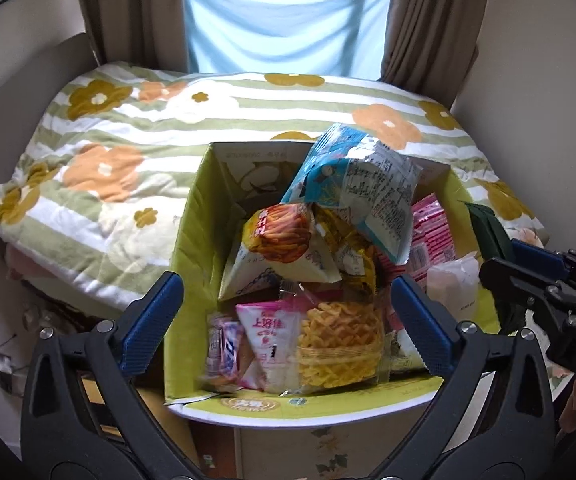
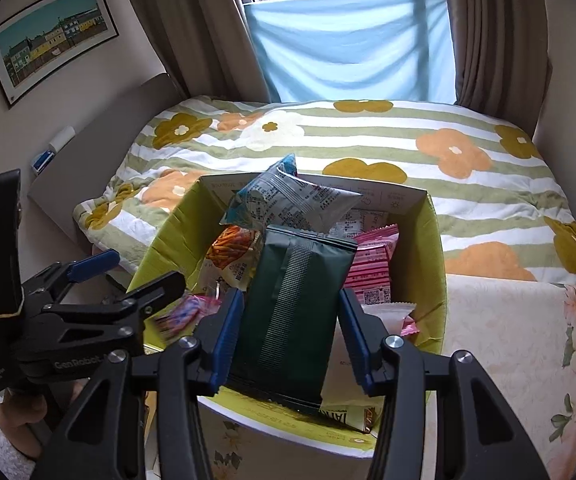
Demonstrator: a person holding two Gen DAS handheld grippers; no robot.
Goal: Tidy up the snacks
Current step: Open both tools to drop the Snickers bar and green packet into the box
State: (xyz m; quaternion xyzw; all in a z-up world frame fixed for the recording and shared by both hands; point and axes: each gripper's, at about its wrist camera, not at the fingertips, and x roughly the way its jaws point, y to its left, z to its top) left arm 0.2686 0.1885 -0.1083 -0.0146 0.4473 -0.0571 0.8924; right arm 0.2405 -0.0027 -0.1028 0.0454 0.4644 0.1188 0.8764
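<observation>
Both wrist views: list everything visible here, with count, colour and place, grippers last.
cardboard box: one, green inside, open, in front of the bed.
snack packets: many, mixed colours, piled in the box; exact count unclear.
blue-and-white packet: one, tilted on top of the pile.
pink packets: a stack, right side of the box.
dark green packet: one, between the right gripper's pads, above the box.
blanket: one, green-striped with flowers, on the bed.
curtains: brown, either side of the window.
blue cloth: one, across the window.
framed picture: one, left wall.
left gripper: open, empty, over the box.
right gripper: shut on the dark green packet.
</observation>
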